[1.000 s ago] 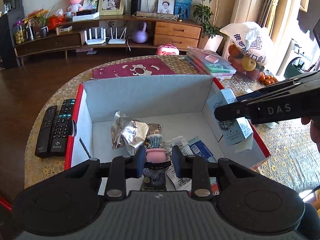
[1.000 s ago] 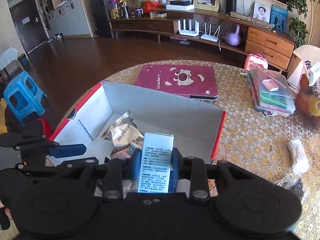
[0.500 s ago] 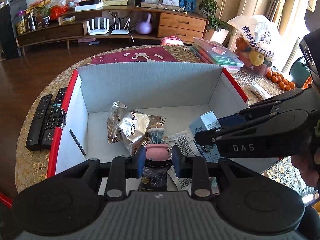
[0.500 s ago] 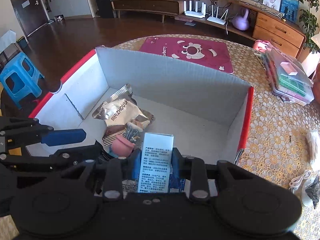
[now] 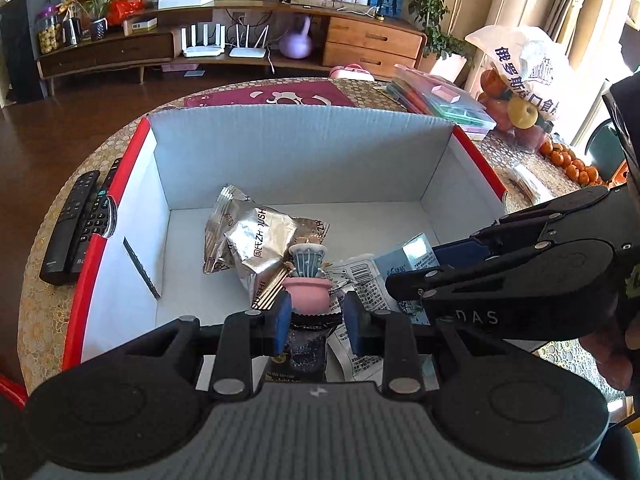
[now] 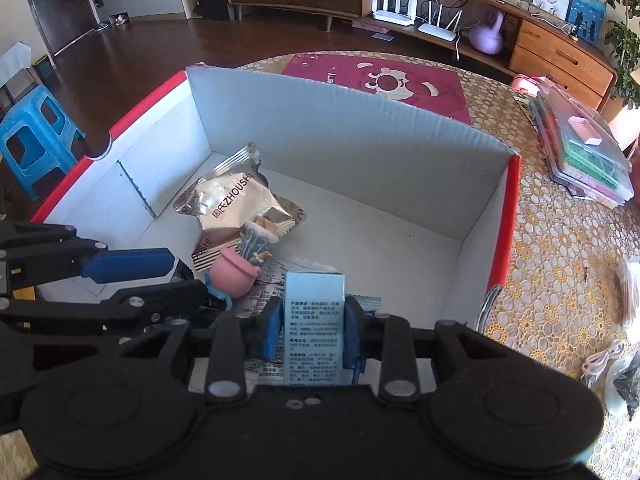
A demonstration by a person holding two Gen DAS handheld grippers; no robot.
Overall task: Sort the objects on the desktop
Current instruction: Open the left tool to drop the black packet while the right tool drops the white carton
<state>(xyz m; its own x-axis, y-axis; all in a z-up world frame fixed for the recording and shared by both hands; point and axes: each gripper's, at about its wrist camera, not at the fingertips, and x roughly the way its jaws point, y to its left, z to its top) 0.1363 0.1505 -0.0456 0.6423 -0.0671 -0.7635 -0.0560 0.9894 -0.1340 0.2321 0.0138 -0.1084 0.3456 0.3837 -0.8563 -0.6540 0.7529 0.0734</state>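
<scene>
A: Biggest first: where does everything sit?

B: The open white cardboard box with red outer walls [image 5: 304, 160] rests on the round table with a gold lace cloth [image 6: 560, 248]. On its floor, left of centre, lies a crinkled silver foil snack bag [image 5: 256, 244]. Nearer, the pale blue printed carton [image 6: 314, 320] is clamped upright in the right gripper [image 6: 312, 328], low over the box's near right part. Smallest, the little pink pot ornament with a ribbed blue top [image 5: 307, 284] sits between the left gripper [image 5: 316, 318] fingers, which seem to be pinching it just above the packets.

A: What might go wrong?

B: Both tools crowd the near edge, side by side. Letting go together could knock the ornament over, or the tall carton may topple onto it. Both reach forward and angle down into the box.
</scene>
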